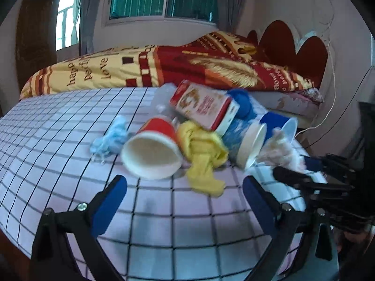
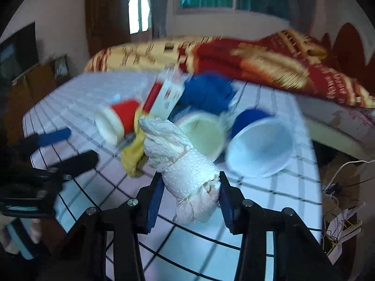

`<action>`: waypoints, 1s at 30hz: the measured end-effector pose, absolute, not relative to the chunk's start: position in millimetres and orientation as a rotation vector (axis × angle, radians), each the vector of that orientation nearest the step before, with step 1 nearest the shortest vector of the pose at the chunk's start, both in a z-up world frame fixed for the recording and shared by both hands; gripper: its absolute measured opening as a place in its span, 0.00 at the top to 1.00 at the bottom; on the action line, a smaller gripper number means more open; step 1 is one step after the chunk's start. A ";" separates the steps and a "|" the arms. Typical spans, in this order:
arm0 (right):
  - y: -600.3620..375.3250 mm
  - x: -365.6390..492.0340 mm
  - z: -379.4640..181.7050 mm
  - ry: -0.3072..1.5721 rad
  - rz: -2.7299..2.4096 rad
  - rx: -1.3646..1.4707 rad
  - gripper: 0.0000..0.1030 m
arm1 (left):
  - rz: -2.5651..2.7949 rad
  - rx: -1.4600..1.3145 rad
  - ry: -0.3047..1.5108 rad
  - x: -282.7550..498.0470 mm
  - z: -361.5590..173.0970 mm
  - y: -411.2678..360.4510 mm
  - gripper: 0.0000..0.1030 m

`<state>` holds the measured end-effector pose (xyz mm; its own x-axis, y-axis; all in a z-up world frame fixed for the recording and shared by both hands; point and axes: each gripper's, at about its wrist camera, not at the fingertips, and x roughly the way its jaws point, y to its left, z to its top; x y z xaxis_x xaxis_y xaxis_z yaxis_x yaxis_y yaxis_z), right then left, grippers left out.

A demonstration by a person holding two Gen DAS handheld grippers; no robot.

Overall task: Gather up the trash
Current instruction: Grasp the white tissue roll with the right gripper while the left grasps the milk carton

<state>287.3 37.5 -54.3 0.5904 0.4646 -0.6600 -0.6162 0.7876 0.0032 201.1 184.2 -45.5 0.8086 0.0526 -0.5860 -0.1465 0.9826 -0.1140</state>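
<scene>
A pile of trash lies on the checked tablecloth [image 1: 70, 126]: a red paper cup [image 1: 152, 149] on its side, a yellow rag [image 1: 204, 154], a light blue wad [image 1: 110, 138], a red and white carton [image 1: 206, 107], a blue cloth [image 1: 241, 107], a cream cup [image 1: 253, 145] and a blue cup [image 1: 279, 124]. My left gripper [image 1: 185, 187] is open just in front of the red cup and yellow rag. My right gripper [image 2: 189, 187] is shut on a white crumpled wad [image 2: 182, 161]; it also shows in the left wrist view [image 1: 279, 152] at the right.
A bed with a red and yellow blanket [image 1: 164, 63] stands right behind the table. The table's right edge is close to the blue cup [image 2: 260, 145]. Cables [image 2: 337, 187] hang off to the right. A dark cabinet [image 2: 35, 79] stands at the left.
</scene>
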 end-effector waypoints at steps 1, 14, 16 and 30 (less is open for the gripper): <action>31.2 288.3 -47.7 0.682 0.623 -0.224 0.54 | 0.102 -0.155 0.618 205.2 -43.0 181.1 0.04; -53.1 368.9 -29.8 0.687 0.278 -0.094 0.54 | 0.159 -0.055 0.641 296.5 -29.5 144.2 0.16; -57.4 382.0 -34.3 0.713 0.262 -0.093 0.54 | 0.170 -0.055 0.656 306.3 -33.1 146.1 0.19; -52.1 387.0 -56.8 0.746 0.333 -0.080 0.54 | 0.148 -0.134 0.602 287.3 -27.7 176.8 0.62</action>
